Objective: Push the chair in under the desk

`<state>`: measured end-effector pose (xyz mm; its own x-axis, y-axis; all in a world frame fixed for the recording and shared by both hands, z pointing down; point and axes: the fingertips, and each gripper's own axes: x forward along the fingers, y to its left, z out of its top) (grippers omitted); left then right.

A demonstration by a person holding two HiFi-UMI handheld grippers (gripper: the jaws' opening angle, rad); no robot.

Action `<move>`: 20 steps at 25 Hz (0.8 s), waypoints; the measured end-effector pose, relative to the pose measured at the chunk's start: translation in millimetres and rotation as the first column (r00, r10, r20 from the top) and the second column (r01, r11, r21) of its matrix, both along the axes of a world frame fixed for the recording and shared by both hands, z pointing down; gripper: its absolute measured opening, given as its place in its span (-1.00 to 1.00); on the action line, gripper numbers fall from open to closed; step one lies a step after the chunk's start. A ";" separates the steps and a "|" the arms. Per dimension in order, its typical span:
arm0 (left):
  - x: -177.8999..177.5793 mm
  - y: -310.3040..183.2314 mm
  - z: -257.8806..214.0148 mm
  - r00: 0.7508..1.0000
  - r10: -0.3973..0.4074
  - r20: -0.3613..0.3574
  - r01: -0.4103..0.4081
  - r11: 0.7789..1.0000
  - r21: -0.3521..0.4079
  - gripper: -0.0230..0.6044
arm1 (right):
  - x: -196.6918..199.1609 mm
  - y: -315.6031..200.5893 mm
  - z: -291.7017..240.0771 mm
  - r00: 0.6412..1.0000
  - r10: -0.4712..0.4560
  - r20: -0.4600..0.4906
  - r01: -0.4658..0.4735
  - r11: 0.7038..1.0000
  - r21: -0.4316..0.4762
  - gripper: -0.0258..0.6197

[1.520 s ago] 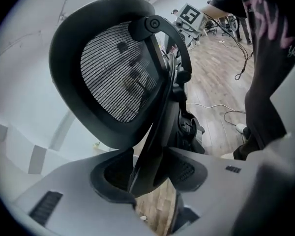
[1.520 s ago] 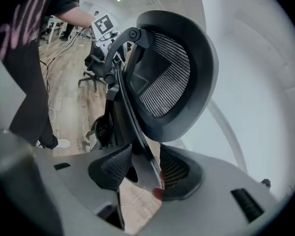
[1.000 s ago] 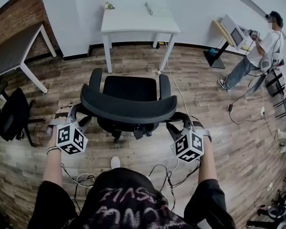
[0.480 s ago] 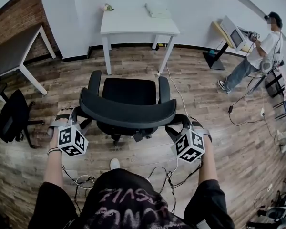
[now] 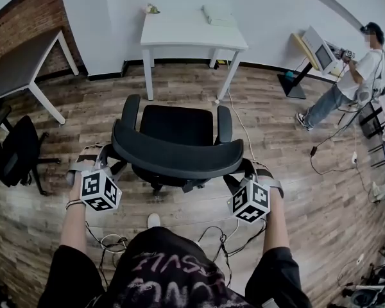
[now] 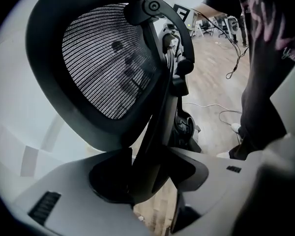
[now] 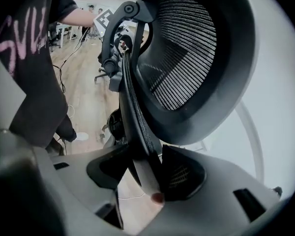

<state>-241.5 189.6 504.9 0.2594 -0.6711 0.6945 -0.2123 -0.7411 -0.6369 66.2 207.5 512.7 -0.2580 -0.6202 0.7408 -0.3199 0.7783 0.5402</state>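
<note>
A black mesh office chair [image 5: 176,149] stands on the wood floor with its seat toward the white desk [image 5: 192,27], about a chair's length short of it. My left gripper [image 5: 112,159] is closed on the left edge of the backrest [image 6: 108,68], and the frame fills the space between its jaws [image 6: 147,176]. My right gripper [image 5: 240,169] is at the backrest's right edge [image 7: 187,58]. Its jaws [image 7: 147,173] are opening, with the edge between them and lying against one pad.
A grey table [image 5: 19,63] and a second black chair [image 5: 16,156] are at the left. A person [image 5: 356,76] stands far right by a screen on a stand [image 5: 314,47]. Cables run across the floor [image 5: 234,117] and by my feet [image 5: 109,239].
The chair and both grippers have barely moved relative to the desk. The right gripper has slipped back a little along the backrest's right end.
</note>
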 end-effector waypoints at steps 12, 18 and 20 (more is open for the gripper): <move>-6.9 -14.6 1.7 1.000 0.021 -0.021 -0.021 1.000 -0.018 -0.22 | -6.4 -8.4 0.9 0.999 0.045 0.009 -0.046 0.999 0.016 -0.25; -8.9 -44.0 0.3 0.999 0.045 -0.022 -0.045 0.999 -0.013 -0.22 | -9.1 -30.5 -0.7 0.997 0.071 0.010 -0.072 0.997 0.022 -0.24; -10.0 -53.7 1.6 0.998 0.056 -0.023 -0.056 0.998 -0.009 -0.22 | -10.6 -37.2 0.7 0.997 0.082 0.011 -0.083 0.996 0.028 -0.24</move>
